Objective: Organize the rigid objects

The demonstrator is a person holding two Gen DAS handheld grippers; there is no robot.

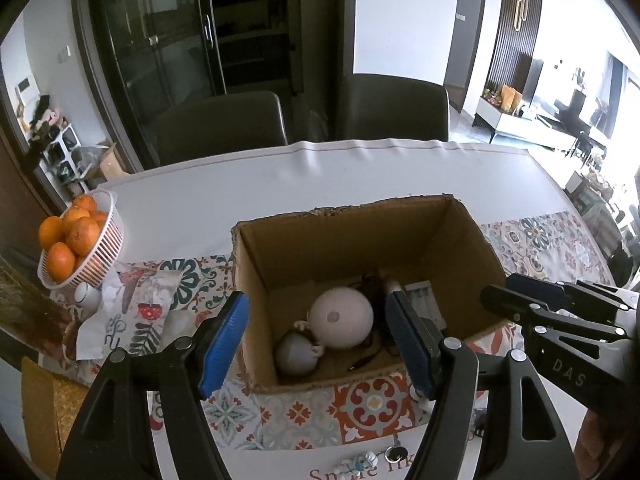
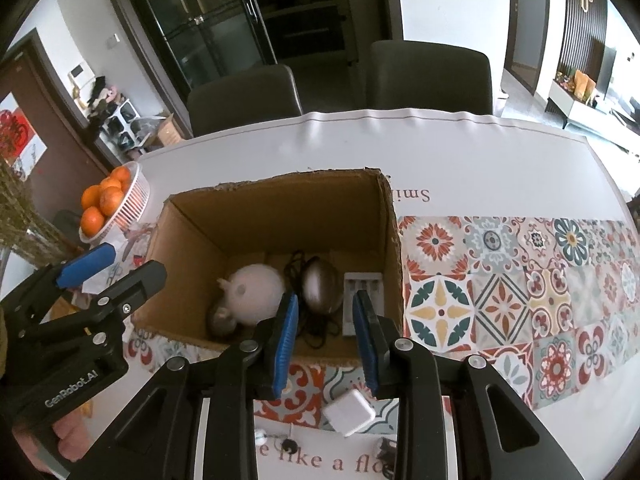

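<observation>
While both tongs point steeply down over the near rim of the cardboard box, the right gripper has its jaws apart with nothing between them (a white charger cube lies below them, outside the box). The left gripper is also open and empty. Beyond the pads, a pale sphere, dark mouse and battery tray rest on the box floor.

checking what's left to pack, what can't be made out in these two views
- Cardboard box floor, near side: hidden by the box's front wall and the right gripper fingers, right wrist view.
- Small keychain-like bits at the table's near edge: too small, partly behind the left gripper, left wrist view.
- Dark item beside the white charger cube: cut off by a finger, right wrist view.
- Printed lettering on the cloth: partly covered, unreadable in full.
</observation>
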